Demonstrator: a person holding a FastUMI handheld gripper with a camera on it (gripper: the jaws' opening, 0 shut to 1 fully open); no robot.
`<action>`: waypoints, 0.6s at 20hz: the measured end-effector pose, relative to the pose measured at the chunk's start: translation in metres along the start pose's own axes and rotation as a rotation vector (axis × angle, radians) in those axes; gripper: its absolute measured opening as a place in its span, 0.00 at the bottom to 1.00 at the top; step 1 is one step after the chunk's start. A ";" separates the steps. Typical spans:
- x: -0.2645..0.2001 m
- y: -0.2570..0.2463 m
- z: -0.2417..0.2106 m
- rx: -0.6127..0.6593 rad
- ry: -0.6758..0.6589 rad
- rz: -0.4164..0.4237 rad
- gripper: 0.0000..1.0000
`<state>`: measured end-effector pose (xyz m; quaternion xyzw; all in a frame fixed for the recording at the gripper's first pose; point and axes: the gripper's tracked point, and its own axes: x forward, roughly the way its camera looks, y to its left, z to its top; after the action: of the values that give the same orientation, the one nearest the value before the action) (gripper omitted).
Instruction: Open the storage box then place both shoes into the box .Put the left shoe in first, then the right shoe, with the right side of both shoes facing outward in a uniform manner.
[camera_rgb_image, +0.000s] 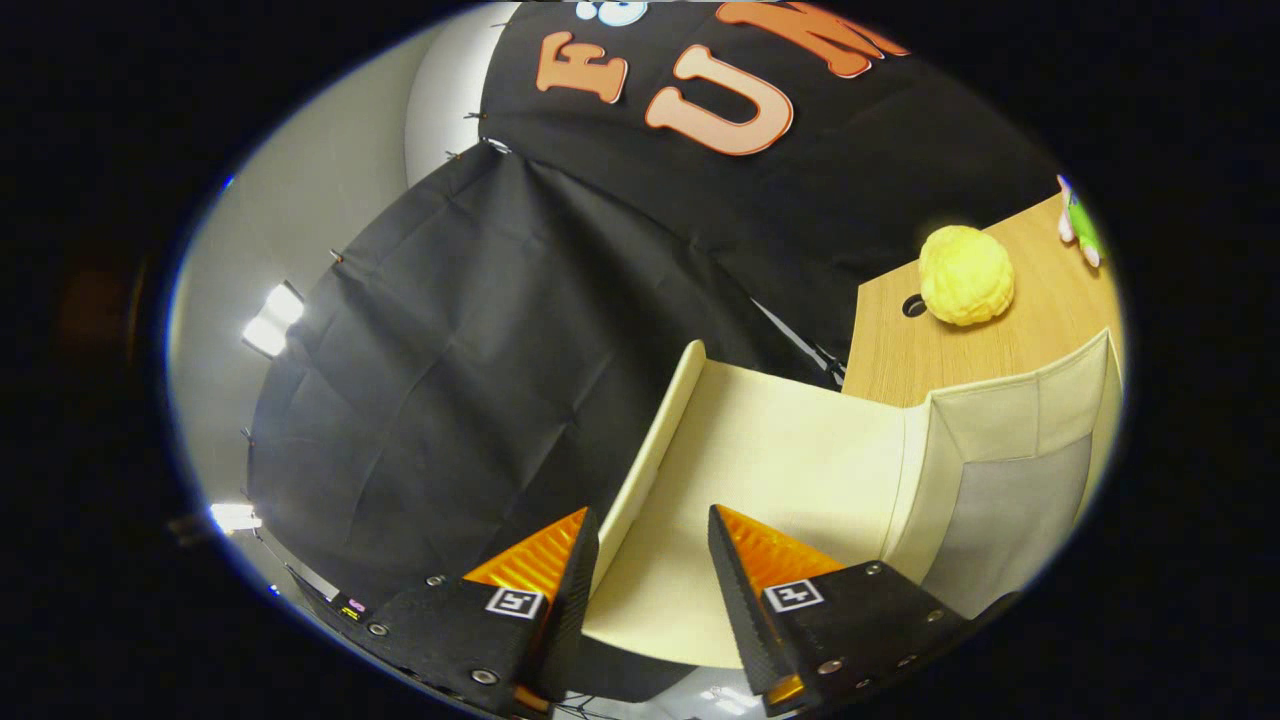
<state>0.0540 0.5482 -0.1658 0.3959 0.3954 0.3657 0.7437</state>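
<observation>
jaws gape round box lid (760, 450), box (1010, 480) cropped

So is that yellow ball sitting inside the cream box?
No, the yellow ball rests on the wooden table beyond the cream box, whose lid lies between the open gripper fingers.

Cream storage box (1010, 470) stood on the wooden table (960, 350), its lid (760, 450) swung open and raised, tilted away from the box body, pale inner face showing.
</observation>
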 end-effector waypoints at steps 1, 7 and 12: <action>-0.001 0.000 -0.005 -0.013 0.022 -0.003 0.71; -0.069 -0.049 0.014 -0.218 -0.037 -0.171 0.92; -0.144 -0.113 0.039 -0.390 -0.076 -0.380 0.96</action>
<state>0.0537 0.3660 -0.2076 0.1771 0.3566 0.2737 0.8755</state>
